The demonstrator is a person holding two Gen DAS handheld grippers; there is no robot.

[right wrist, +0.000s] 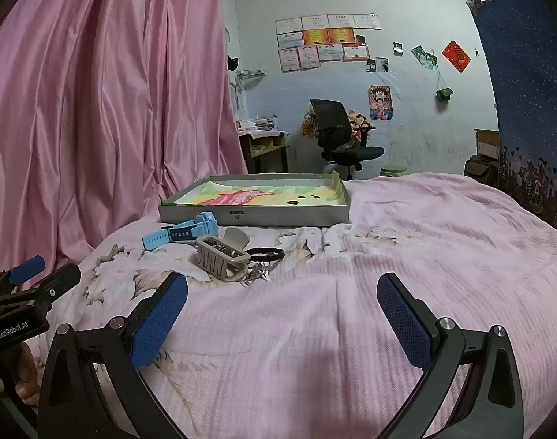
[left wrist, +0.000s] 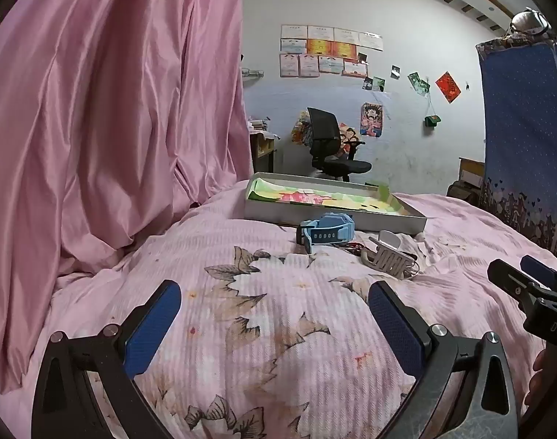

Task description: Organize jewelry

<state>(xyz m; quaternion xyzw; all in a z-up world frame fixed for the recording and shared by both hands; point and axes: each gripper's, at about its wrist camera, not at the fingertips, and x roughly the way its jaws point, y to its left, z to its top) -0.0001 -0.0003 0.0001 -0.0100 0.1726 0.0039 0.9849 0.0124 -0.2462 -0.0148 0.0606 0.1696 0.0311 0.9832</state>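
Observation:
A shallow grey box point(left wrist: 333, 217) point(right wrist: 256, 216) with a colourful lining lies on the pink bed. In front of it lie a light blue watch point(left wrist: 326, 228) point(right wrist: 185, 232), a beige hair claw clip point(left wrist: 388, 258) point(right wrist: 220, 256), a black braided bracelet point(right wrist: 265, 254) and thin chain pieces point(right wrist: 258, 274). My left gripper point(left wrist: 275, 314) is open and empty, low over the quilt, short of the watch. My right gripper point(right wrist: 282, 314) is open and empty, short of the clip. Each gripper shows at the edge of the other's view.
A pink curtain point(left wrist: 113, 109) hangs at the left beside the bed. A blue patterned curtain point(left wrist: 527, 128) hangs at the right. A black office chair point(left wrist: 333, 146) and a desk point(right wrist: 264, 146) stand beyond the bed's far edge.

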